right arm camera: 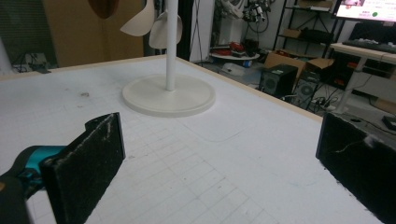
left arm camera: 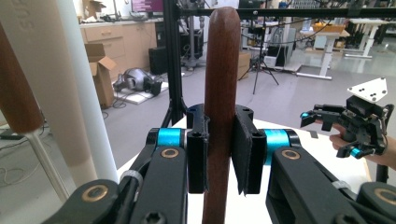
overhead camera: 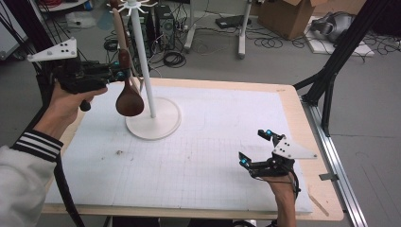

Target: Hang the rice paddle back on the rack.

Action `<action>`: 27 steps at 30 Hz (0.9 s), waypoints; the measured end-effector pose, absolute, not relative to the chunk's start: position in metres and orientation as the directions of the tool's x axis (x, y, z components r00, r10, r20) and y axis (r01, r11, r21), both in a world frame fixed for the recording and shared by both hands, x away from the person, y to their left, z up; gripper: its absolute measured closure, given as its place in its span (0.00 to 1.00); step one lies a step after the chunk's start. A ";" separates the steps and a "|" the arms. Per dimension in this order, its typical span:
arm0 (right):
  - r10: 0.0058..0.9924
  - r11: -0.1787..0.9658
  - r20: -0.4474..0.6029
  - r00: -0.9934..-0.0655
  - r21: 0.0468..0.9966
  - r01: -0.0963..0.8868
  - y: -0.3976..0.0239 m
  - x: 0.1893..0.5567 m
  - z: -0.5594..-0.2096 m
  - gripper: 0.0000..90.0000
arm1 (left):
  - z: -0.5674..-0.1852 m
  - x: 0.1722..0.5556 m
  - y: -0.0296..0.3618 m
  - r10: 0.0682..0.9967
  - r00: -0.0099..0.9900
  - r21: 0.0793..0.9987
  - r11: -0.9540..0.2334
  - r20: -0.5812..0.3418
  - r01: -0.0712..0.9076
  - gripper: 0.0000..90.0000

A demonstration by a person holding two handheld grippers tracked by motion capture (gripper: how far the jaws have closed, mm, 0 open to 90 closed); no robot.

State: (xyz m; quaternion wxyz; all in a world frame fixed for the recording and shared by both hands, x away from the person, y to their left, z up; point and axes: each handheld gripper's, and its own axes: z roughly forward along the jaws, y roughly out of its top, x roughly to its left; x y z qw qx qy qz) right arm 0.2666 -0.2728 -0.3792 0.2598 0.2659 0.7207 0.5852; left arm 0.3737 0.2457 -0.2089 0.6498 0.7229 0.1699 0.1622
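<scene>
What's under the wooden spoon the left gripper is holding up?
The dark wooden spoon, clamped by its handle in the left gripper, hangs bowl-down above the white mat, beside the white stand base. No object shows beneath the bowl; its underside is hidden.

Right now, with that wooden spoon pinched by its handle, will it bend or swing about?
Probably no bending: the wooden spoon looks like solid, stiff wood. It may pivot, since the left tongs squeeze a smooth rounded handle while the heavier bowl hangs low. It could bump the rack pole just beside it.
</scene>
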 end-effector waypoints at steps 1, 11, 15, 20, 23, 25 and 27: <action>0.686 0.175 -0.065 -0.724 0.982 0.078 -0.273 0.267 -0.379 0.00 | -0.206 0.376 0.246 0.454 0.891 0.995 -0.096 0.010 0.038 0.86; 0.678 0.162 -0.061 -0.732 0.984 0.068 -0.274 0.267 -0.379 0.01 | -0.188 0.392 0.249 0.424 0.906 0.994 -0.106 0.015 0.033 0.86; 0.673 0.161 -0.060 -0.737 0.985 0.067 -0.273 0.266 -0.379 0.01 | -0.184 0.398 0.249 0.412 0.911 0.995 -0.089 -0.009 0.051 0.86; 0.669 0.163 -0.058 -0.741 0.984 0.071 -0.272 0.266 -0.380 0.01 | -0.180 0.405 0.245 0.408 0.913 0.992 -0.108 -0.020 0.070 0.86; 0.669 0.163 -0.062 -0.740 0.985 0.065 -0.273 0.267 -0.380 0.01 | -0.177 0.409 0.245 0.399 0.916 0.994 -0.081 -0.037 0.076 0.86; 0.668 0.162 -0.061 -0.742 0.985 0.064 -0.273 0.267 -0.380 0.01 | -0.175 0.411 0.245 0.400 0.915 0.994 -0.077 -0.045 0.082 0.86; 0.669 0.163 -0.062 -0.741 0.985 0.065 -0.273 0.267 -0.380 0.01 | -0.173 0.413 0.244 0.410 0.910 0.992 -0.082 -0.057 0.099 0.86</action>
